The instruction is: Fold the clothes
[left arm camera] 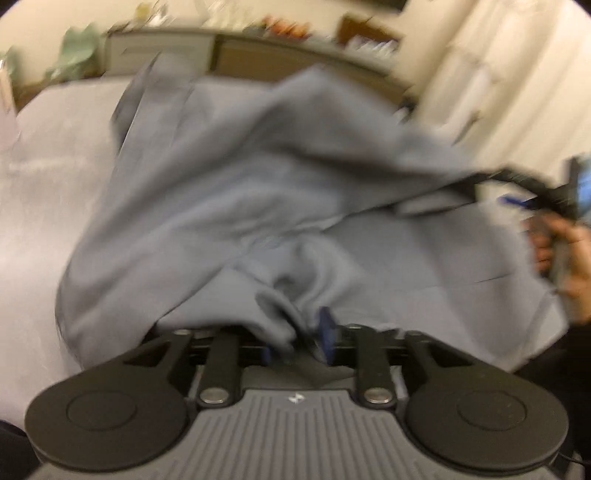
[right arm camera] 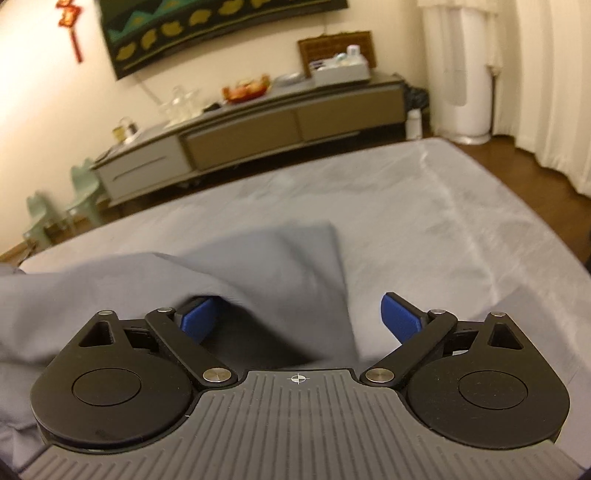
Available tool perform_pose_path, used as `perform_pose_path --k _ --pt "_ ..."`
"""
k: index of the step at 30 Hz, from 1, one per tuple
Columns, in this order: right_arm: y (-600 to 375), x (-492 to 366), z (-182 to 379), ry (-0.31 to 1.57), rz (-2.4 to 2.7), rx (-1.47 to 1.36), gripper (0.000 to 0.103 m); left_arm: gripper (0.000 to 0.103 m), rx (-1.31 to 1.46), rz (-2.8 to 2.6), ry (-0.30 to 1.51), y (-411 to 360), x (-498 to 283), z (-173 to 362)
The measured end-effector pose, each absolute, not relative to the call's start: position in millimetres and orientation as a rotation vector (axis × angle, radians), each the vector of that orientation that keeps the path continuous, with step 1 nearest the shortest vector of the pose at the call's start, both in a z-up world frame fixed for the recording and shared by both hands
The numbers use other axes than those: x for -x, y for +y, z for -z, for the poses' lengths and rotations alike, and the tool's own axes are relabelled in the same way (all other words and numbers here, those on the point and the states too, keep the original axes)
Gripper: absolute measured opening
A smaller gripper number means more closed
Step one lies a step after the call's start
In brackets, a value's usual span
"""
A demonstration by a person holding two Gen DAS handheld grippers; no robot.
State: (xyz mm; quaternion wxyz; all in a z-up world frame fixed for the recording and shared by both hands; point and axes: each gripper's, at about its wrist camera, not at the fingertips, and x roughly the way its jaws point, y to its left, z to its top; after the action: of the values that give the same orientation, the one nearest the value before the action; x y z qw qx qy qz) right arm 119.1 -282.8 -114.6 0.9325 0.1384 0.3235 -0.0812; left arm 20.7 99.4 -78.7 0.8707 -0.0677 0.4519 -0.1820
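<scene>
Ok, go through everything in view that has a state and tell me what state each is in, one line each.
Left claw: shut on the grey garment.
Right claw: open, fingers wide apart, cloth lying between them but not pinched.
Grey garment: unfolded, bunched and lifted above the bed.
Bed: covered by a lightly wrinkled grey sheet.
Cabinet drawers: closed.

A home bedroom; grey-sheeted bed (right arm camera: 424, 221); low sideboard (right arm camera: 258, 129); wall hanging (right arm camera: 207, 33); curtains (right arm camera: 554, 74)
</scene>
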Motion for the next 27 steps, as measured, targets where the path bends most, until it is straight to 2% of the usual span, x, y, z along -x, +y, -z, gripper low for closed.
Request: perform_pose_path --k 3,7,9,13,14,15,19,21,23,25,26,27 --pt "-271 -108 117 0.637 0.142 -0.285 0.098 0.043 0.179 0.381 0.837 128 -23 45" --pt "-270 -112 127 0.666 0.176 -0.309 0.099 0.05 0.319 0.406 0.779 165 -16 19" --pt "-275 -114 127 0.66 0.188 -0.356 0.099 0.065 0.368 0.423 0.736 182 -13 6" --pt "-283 -119 127 0.656 0.178 -0.416 0.099 0.079 0.479 0.499 0.591 221 -16 -5" --pt "-284 -121 128 0.66 0.173 -0.416 0.099 0.088 0.467 0.461 0.581 225 -22 -4" --pt "-282 -123 128 0.665 0.17 -0.409 0.099 0.092 0.454 0.424 0.571 228 -28 -3" --pt "-271 -132 127 0.679 0.144 -0.371 0.099 0.092 0.295 0.236 0.76 231 -104 46" --pt "-265 -136 126 0.679 0.126 -0.354 0.099 0.082 0.265 0.184 0.86 231 -140 82" --pt "-260 -139 126 0.682 0.116 -0.338 0.099 0.078 0.269 0.157 0.95 233 -161 112" --pt "-259 -139 127 0.687 0.111 -0.326 0.099 0.069 0.33 0.204 1.0 232 -167 127" --pt "-259 -140 127 0.689 0.11 -0.321 0.099 0.062 0.356 0.248 0.996 228 -163 128" --pt "-259 -140 128 0.692 0.108 -0.319 0.099 0.042 0.375 0.296 0.98 224 -158 127"
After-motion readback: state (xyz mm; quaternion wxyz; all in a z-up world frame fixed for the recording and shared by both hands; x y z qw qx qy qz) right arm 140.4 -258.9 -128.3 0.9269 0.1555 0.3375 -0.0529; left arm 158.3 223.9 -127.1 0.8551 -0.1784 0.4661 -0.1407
